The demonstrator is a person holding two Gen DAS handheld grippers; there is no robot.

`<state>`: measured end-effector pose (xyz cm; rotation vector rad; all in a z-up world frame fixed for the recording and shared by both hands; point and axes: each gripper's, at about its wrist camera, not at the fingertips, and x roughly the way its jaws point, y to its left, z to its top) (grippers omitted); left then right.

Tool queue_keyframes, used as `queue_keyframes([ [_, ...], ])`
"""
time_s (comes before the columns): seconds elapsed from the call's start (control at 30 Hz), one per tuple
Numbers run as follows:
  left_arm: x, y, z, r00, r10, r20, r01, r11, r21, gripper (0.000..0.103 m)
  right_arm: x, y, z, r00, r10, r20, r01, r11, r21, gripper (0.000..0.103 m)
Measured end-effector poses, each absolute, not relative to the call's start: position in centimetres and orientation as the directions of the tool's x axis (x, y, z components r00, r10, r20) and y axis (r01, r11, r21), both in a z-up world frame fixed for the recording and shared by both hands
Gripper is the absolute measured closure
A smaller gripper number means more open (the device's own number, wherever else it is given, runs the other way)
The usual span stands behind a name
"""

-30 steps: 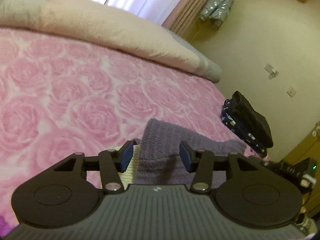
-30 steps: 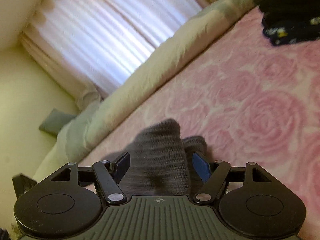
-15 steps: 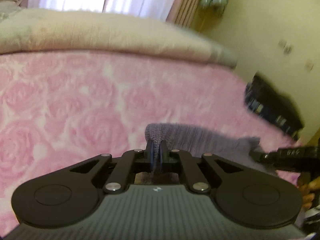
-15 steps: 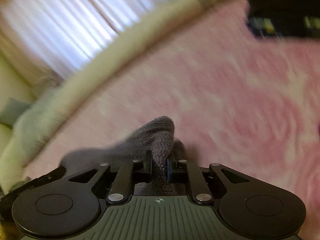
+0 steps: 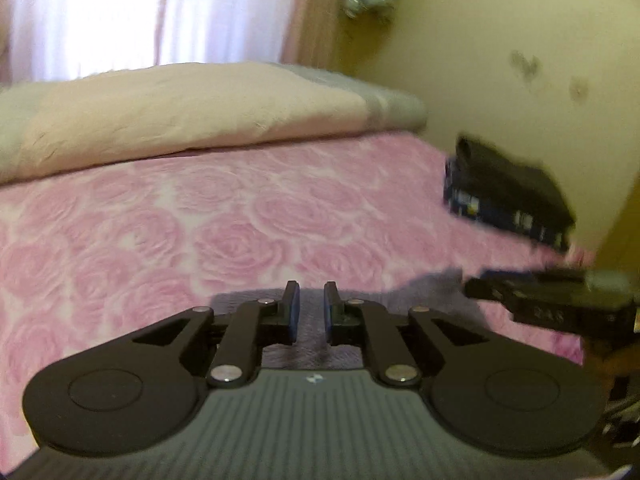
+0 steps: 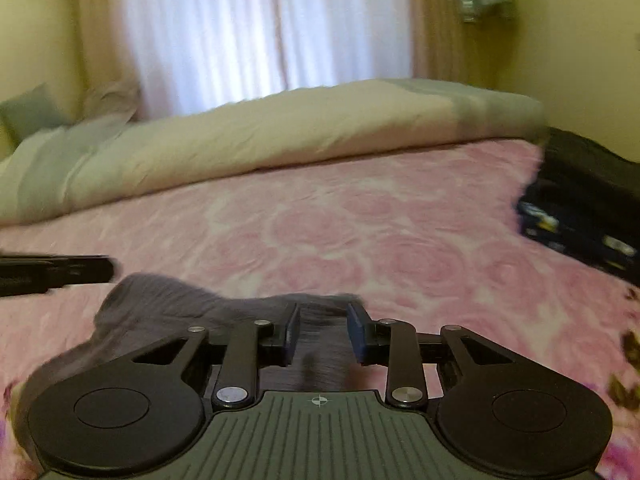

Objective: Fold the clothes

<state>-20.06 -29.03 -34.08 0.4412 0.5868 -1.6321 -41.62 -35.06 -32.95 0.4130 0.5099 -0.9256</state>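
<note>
Bedroom, pale yellow walls, white sheer curtains [image 6: 248, 28] over a bright window. Bed spread with a pink rose-pattern blanket [image 5: 224, 224]; a cream and grey duvet [image 6: 280, 140] rolled along its far side below the window.

Grey-purple knit garment [image 6: 168, 300]: lies on the blanket at the near edge of the bed, beneath both grippers. In the right wrist view it runs from a raised hump at the left across to the space between the fingers; in the left wrist view it shows as a low band [image 5: 432, 284] reaching toward the other gripper.

Left gripper [image 5: 311, 312]: blue pads a narrow gap apart, jaws opening, knit seen through the gap behind them but not pressed by either pad.

Right gripper [image 6: 323, 334]: jaws opening, wider apart than the left pair; blurred knit fabric lies between and below the pads, clear of both.

Each gripper shows in the other's view as a dark blurred bar at the frame edge.

Stack of dark folded clothes [image 5: 508, 192]: on the far right of the bed, by the wall, well apart from the knit.
</note>
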Motion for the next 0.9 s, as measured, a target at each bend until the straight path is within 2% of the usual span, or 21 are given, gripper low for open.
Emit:
queue_keyframes([
  [0.07, -20.6, -30.7, -36.2, -0.108, -0.758, -0.644, 0.994, -0.073, -0.081, 0.093, -40.1, -36.4, -34.9, 0.475, -0.621, -0.624, 0.833, 0.546, 0.092, 0.072],
  [0.17, -19.6, -31.8, -39.2, -0.084, -0.756, -0.649, 0.994, -0.021, -0.104, 0.091, -38.9, -38.4, -38.1, 0.451, -0.569, -0.687, 0.83, 0.551, 0.089, 0.072],
  [0.23, -18.9, -32.1, -39.4, -0.092, -0.752, -0.653, 0.988, 0.01, -0.151, 0.091, -39.4, -39.1, -38.8, 0.478, -0.555, -0.681, 0.83, 0.54, 0.142, 0.073],
  [0.3, -18.9, -32.1, -39.2, -0.083, -0.75, -0.657, 0.991, 0.008, -0.134, 0.091, -39.4, -39.2, -38.9, 0.48, -0.553, -0.681, 0.827, 0.544, 0.141, 0.073],
  [0.37, -18.6, -31.4, -38.4, -0.068, -0.75, -0.658, 0.991, 0.025, -0.13, 0.092, -40.0, -39.6, -38.9, 0.5, -0.545, -0.673, 0.828, 0.529, 0.186, 0.073],
  [0.47, -17.4, -28.5, -36.2, -0.069, -0.77, -0.634, 0.982, 0.06, -0.181, 0.092, -43.1, -39.4, -37.1, 0.543, -0.539, -0.644, 0.833, 0.444, 0.33, 0.072],
  [0.57, -17.4, -25.0, -33.9, -0.089, -0.805, -0.587, 0.983, 0.023, -0.18, 0.094, -46.9, -37.2, -34.6, 0.489, -0.622, -0.611, 0.872, 0.338, 0.354, 0.072],
  [0.67, -18.9, -21.8, -32.4, -0.146, -0.819, -0.555, 0.983, -0.054, -0.178, 0.093, -48.9, -33.2, -32.4, 0.522, -0.654, -0.548, 0.853, 0.373, 0.366, 0.072],
  [0.8, -22.1, -19.1, -32.8, -0.156, -0.821, -0.549, 0.986, -0.101, -0.129, 0.093, -47.2, -26.6, -30.8, 0.576, -0.652, -0.493, 0.815, 0.505, 0.284, 0.072],
  [0.9, -24.3, -18.5, -34.5, -0.125, -0.804, -0.582, 0.992, -0.108, -0.064, 0.091, -44.3, -23.4, -32.4, 0.557, -0.658, -0.506, 0.814, 0.554, 0.175, 0.072],
])
